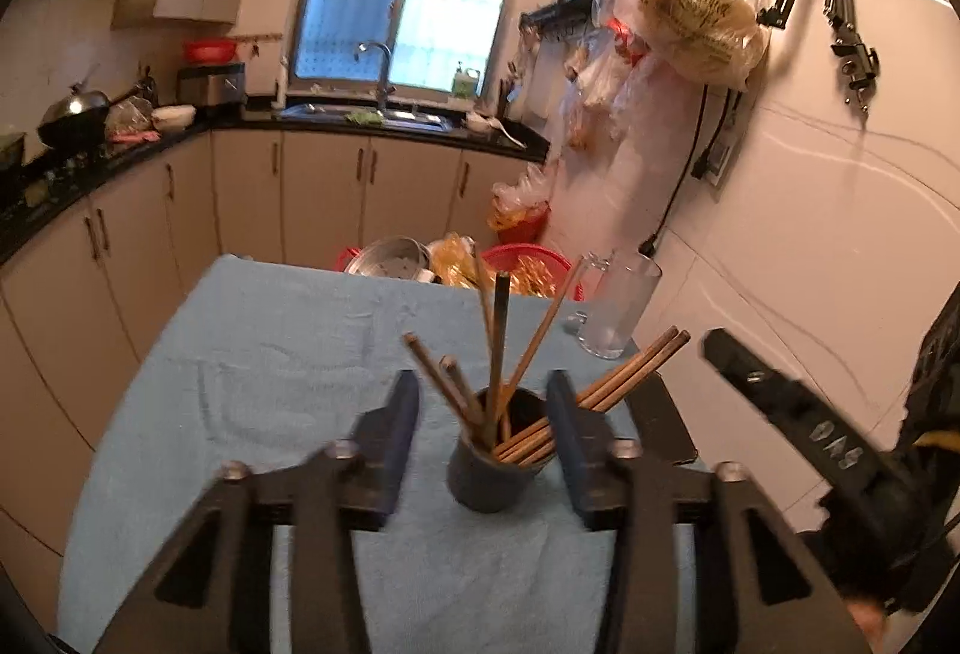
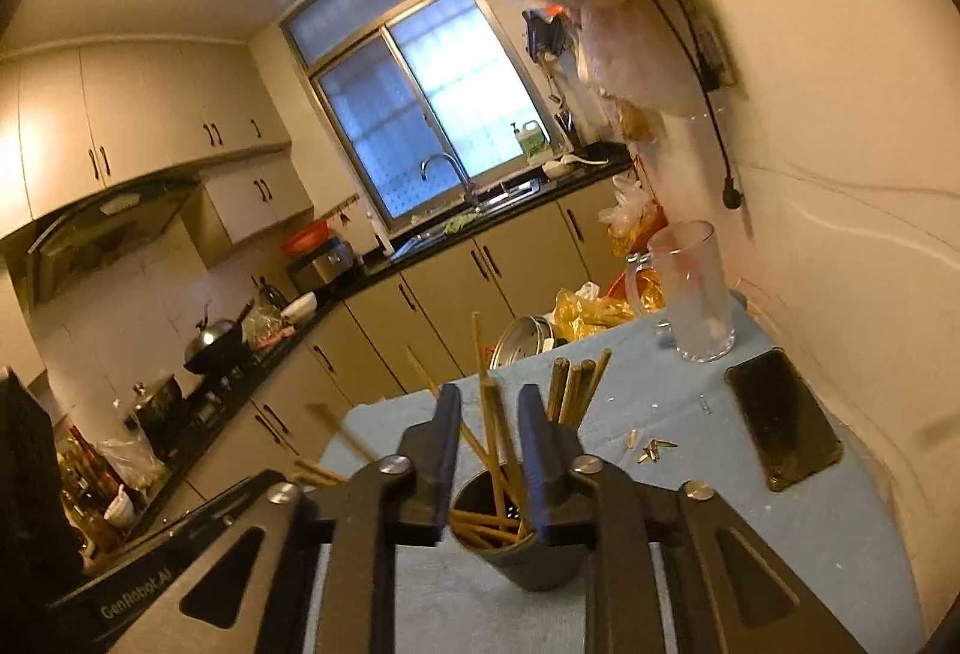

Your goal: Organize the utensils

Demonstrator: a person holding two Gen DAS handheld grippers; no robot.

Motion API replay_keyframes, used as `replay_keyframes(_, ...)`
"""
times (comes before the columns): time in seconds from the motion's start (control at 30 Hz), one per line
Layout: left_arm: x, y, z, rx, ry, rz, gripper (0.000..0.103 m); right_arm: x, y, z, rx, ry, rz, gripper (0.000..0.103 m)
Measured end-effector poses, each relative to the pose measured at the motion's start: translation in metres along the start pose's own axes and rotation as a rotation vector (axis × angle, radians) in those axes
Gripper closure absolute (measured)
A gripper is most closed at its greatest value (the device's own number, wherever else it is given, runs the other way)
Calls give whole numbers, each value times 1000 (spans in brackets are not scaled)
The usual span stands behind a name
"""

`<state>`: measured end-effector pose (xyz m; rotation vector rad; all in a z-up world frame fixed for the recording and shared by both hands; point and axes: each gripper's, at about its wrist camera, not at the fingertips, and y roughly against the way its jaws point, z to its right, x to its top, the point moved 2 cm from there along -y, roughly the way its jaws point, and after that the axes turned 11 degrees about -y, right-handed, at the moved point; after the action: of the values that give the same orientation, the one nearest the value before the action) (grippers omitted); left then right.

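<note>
Left hand-held gripper straddles the chopstick cup, jaws apart.

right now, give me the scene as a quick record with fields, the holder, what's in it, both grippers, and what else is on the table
holder: dark cup, upright on the blue cloth
contents: wooden chopsticks, fanned out at mixed angles
left hand-held gripper: open, fingers either side of the cup, not touching
right hand-held gripper: part open above the cup, chopsticks between its fingers; grip unclear
glass mug: upright, far right corner
phone: flat, near the wall
</note>
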<state>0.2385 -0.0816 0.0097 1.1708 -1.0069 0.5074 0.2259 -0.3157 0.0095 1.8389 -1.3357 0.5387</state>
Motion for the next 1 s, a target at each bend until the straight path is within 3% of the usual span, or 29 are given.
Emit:
replay_keyframes(0.13, -22, 32, -2, 29, -30, -5, 56, -7, 37, 0, 22, -37, -6, 73)
replay_keyframes(0.2, -40, 48, -4, 60, -34, -22, 51, -17, 57, 0, 28, -34, -12, 71)
replay_keyframes(0.27, -55, 60, -6, 83, -28, -52, 47, -33, 78, 0, 27, -19, -28, 65)
replay_keyframes(0.33, -69, 73, -7, 94, -17, -70, 46, -49, 92, 1, 19, 2, -55, 51)
replay_keyframes(0.43, -85, 93, -5, 122, -20, -94, 38, -72, 113, 3, -2, 33, -94, 50)
replay_keyframes(0.6, -97, 128, 2, 182, -56, -74, 27, -97, 150, -9, -40, 133, -85, 47)
replay_keyframes(0.77, -101, 154, 12, 219, -83, -49, 25, -109, 184, -30, -47, 214, -23, 41)
replay_keyframes(1.0, -102, 176, 21, 246, -118, -18, 19, -116, 208, -46, -34, 256, -12, 38)
